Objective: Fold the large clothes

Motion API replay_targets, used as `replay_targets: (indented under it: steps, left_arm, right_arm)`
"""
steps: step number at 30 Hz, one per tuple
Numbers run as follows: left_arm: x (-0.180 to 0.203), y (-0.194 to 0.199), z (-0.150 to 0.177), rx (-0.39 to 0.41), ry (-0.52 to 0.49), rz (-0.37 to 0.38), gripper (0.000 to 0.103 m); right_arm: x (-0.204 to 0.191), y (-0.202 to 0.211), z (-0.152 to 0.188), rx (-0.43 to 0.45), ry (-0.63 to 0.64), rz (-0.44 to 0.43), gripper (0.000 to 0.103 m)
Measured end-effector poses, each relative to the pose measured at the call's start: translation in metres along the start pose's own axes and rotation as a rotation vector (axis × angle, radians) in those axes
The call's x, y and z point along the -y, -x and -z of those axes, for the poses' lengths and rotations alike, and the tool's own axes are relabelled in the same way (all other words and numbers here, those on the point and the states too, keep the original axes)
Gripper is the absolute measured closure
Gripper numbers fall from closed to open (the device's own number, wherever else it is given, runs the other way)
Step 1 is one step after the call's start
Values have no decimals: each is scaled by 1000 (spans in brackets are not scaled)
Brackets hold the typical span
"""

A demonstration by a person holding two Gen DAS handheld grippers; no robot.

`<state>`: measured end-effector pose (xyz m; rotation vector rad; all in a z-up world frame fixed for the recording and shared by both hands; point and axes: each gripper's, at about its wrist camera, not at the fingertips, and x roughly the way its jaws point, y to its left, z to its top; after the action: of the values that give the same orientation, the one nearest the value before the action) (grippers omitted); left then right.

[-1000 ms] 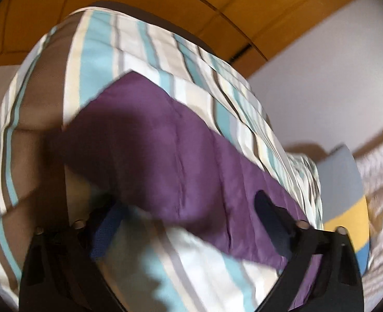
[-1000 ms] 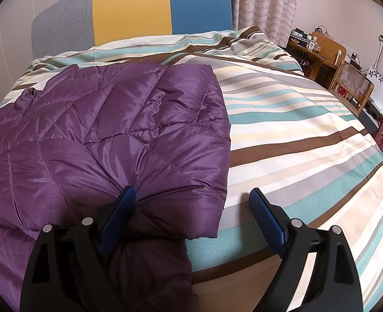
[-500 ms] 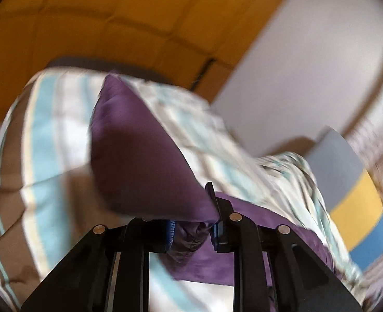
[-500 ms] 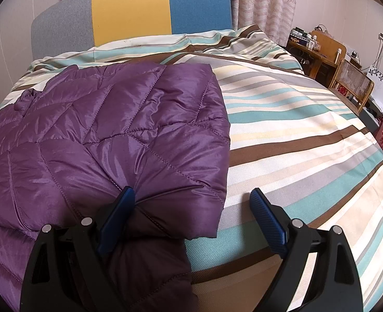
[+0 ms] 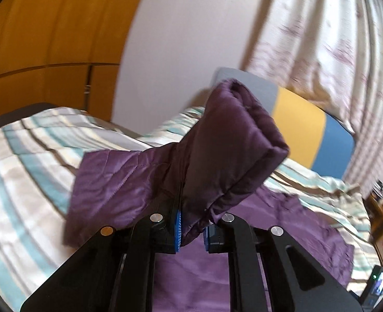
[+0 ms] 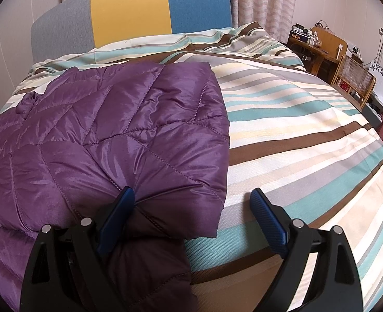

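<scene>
The left tool [image 5: 191,230] is clamped on the purple quilted jacket [image 6: 129,135]: its jaws have just been closing, and a bunched sleeve end [image 5: 233,140] now stands up from between the blue pads [image 5: 177,230] toward one o'clock in the left wrist view, its open cuff at the top. The right tool [image 6: 192,212] hangs with its jaws wide apart over the jacket's near corner; the left pad [image 6: 118,213] lies against or just above the fabric at seven o'clock in its own view, while the right pad [image 6: 268,221] is over bare striped bedding [image 6: 295,135] at five o'clock. The jacket lies spread on the bed, filling the left half of the right wrist view from nine o'clock up toward eleven, with the padded headboard [image 6: 129,7] at twelve. It looks light, puffy and very soft, and the shiny shell is likely slippery, so a shallow pinch may slide off. The raised sleeve keeps some shape from its padding but would sag if released. Good holds seem to be stitched seams, the cuff and hem corners, where the layers are flatter and the pads can bite through the filling.
</scene>
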<state>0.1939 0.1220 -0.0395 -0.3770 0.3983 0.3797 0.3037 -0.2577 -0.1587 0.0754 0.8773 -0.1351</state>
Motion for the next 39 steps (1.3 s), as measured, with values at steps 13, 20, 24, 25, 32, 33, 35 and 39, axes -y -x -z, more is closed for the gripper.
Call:
replay_targets:
  steps: [13,20,24,25,32,33,35,39]
  left_arm:
    - [134,-27,58,-131,-225,209,91]
    - [177,-50,101,-246,-354,248,90]
    - [179,-60,115,-317,-383,262,25]
    - [176,-56,115,-301,-378,261,20]
    - [135,-31,91,-264,-283,332,19]
    - [130,-30,87,-256,-271,327,19]
    - [109,-32,75,-235,-238,304,19]
    - [74,-56,59,-236,-242,169,19]
  right_arm:
    - [1,0,0,0,-6,-5,12]
    - [1,-1,0,0,-10,-9,12]
    - [1,-1,0,-1,-12,-11,12]
    - [1,-1,0,-1,-13,-12,12]
    - [2,-1,0,4,-20,-24,12]
    - [3,1,0,10,-25,-29,12]
    - [5,7,0,37,-41,-46,12]
    - [-3,40,-6,148,1,-99,13]
